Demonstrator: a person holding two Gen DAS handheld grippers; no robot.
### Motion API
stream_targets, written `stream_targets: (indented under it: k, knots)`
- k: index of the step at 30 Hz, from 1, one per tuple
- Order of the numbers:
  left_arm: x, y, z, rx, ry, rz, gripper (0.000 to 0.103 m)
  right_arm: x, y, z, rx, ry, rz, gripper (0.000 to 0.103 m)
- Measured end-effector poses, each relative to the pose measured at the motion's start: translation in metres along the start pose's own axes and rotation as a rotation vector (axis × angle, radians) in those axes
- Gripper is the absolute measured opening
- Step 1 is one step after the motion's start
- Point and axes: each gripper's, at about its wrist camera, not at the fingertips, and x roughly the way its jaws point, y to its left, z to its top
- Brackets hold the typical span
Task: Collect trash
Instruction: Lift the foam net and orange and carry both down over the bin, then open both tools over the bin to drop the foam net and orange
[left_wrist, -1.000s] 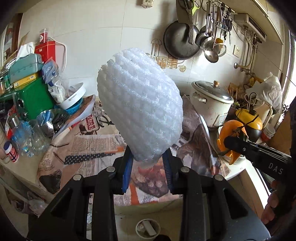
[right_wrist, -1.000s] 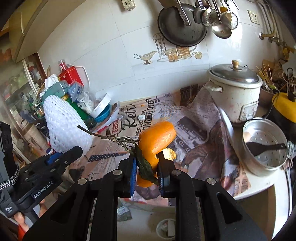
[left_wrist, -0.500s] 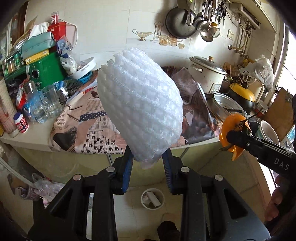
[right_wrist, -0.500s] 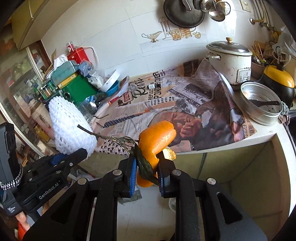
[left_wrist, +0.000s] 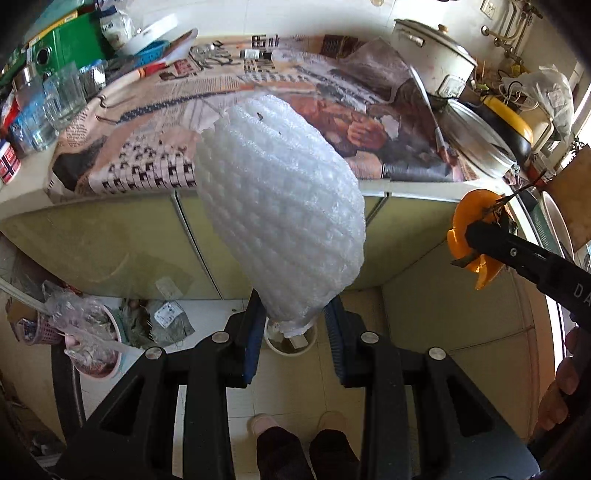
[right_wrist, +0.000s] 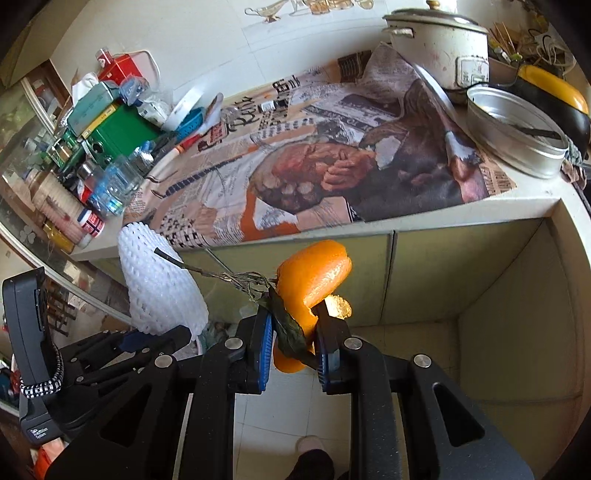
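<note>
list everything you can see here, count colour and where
foam fruit net: one, white, clamped in left gripper
orange peel: one, orange with stem and leaf, clamped in right gripper
small bin: one, white, on floor below the net
newspaper: sheets, printed, covering counter
rice cooker: one, white, counter back right
metal pot: one, silver, beside cooker
green box: one, counter left
glasses: several, clear, counter left
slippered feet: two, floor
</note>
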Motion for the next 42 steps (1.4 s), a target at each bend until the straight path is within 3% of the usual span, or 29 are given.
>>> stream_targets:
  k: [7, 17, 25, 33, 38, 42]
  knots:
    - [0.097, -0.016, -0.046, -0.048, 0.138, 0.001, 0.031, 0.056, -0.050, -0.036, -0.010, 0.095, -0.030, 0.018]
    - [0.252, -0.008, -0.108, -0.133, 0.338, -0.056, 0.031, 0.151, -0.120, -0.081, 0.017, 0.220, -0.050, 0.018]
    - [0.351, 0.002, -0.130, -0.128, 0.401, -0.067, 0.033, 0.220, -0.149, -0.104, 0.061, 0.266, -0.044, 0.018]
    - [0.412, 0.001, -0.147, -0.062, 0.427, 0.006, 0.045, 0.267, -0.148, -0.116, 0.062, 0.314, -0.013, 0.019]
    - [0.422, 0.018, -0.149, -0.098, 0.452, -0.020, 0.047, 0.282, -0.143, -0.117, 0.057, 0.339, 0.003, 0.021]
    - [0.415, 0.029, -0.152, -0.113, 0.441, 0.005, 0.048, 0.293, -0.139, -0.119, 0.064, 0.362, 0.029, 0.023]
